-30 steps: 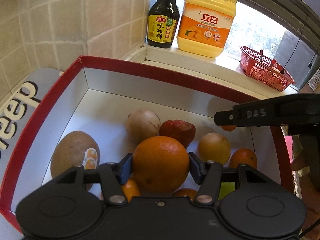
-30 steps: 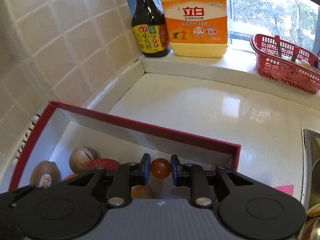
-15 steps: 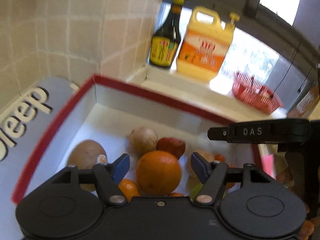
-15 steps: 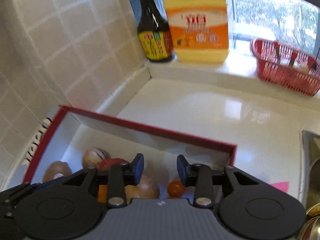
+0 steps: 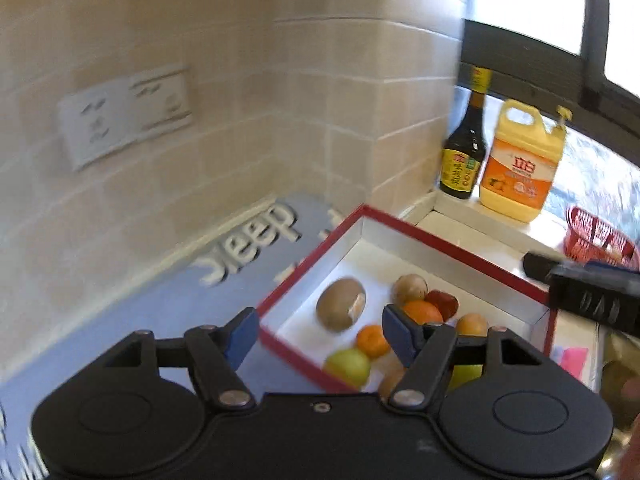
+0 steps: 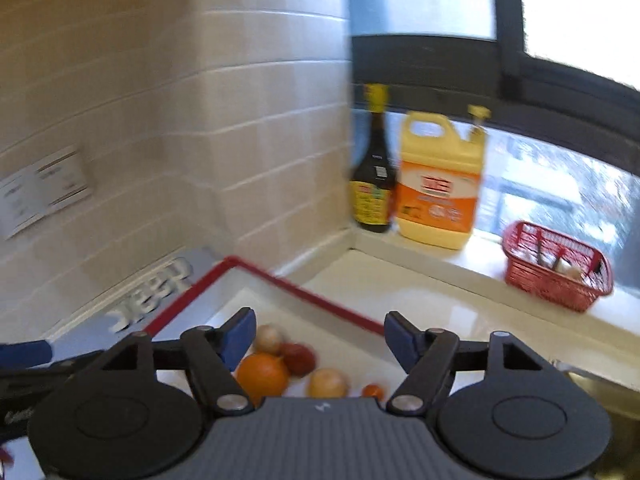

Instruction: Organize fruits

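Tiled kitchen corner w/ a window sill at the far right, pale worktop (image 6: 460, 304) running under it. We've got a red-rimmed box (image 5: 452, 240) sitting on the worktop against the wall, partly on a blue mat (image 5: 168, 304) w/ white lettering. Left tool (image 5: 316, 336) is spread wide, nothing between its pads; right tool (image 6: 320, 334) likewise spread & empty, both having just been opening, and both hover above the near edge of the box. As for progress, we judge it well along: every fruit we can see is already in the box, none left on the bare worktop in view, though what's behind us or below the tools we can't tell. In the box: big orange (image 5: 422, 311) mid-box, brown kiwi-like fruit (image 5: 340, 309) w/ a sticker to its left, pale round fruit (image 5: 409, 287) at the far side touching a red one (image 5: 443, 303), small tangerine (image 5: 372, 341) & a green apple (image 5: 348, 366) at the near side, yellowish fruit (image 5: 472, 324) to the right, tiny orange one (image 6: 373, 390) near the right wall. They lie loosely clustered, not sorted by kind. On the sill: soy sauce bottle (image 6: 372, 184), yellow detergent jug (image 6: 440, 188), red basket (image 6: 556, 276). Pics are motion-blurred, so fine detail's unclear.
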`<state>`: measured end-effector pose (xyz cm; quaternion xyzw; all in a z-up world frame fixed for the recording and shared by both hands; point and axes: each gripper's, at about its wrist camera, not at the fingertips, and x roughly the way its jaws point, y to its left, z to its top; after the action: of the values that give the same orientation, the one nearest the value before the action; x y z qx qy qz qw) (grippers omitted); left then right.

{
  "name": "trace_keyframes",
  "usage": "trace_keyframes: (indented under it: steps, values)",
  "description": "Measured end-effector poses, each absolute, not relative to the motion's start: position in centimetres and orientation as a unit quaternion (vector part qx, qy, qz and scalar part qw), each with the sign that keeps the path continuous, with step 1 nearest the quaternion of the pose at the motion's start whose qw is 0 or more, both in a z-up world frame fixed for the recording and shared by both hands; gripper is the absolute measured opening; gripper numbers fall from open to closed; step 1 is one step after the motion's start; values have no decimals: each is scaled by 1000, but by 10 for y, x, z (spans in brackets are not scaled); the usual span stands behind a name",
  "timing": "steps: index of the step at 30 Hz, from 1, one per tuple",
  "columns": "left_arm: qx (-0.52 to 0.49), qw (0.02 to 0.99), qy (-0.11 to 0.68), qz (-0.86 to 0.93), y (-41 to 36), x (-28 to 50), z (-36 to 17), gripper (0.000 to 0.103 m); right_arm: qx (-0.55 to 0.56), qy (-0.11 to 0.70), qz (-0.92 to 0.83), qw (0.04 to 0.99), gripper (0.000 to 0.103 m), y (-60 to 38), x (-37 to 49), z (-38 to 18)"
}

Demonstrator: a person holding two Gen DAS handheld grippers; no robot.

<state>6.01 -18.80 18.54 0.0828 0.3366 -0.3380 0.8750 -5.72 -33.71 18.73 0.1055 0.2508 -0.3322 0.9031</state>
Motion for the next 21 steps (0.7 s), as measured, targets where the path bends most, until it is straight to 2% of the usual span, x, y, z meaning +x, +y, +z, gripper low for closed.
trace_keyframes:
  steps: [3, 8, 21]
  values:
    - [63, 877, 355, -318, -165, 57, 183, 81, 74, 272, -312, 907, 78, -309, -55, 182]
    - [87, 888, 359, -275, -147, 52, 174, 81, 64, 313, -277, 906, 78, -278, -45, 164]
    - [96, 877, 390, -264, -150, 48, 147, 81, 56, 363, -286, 885, 77, -267, -41, 136]
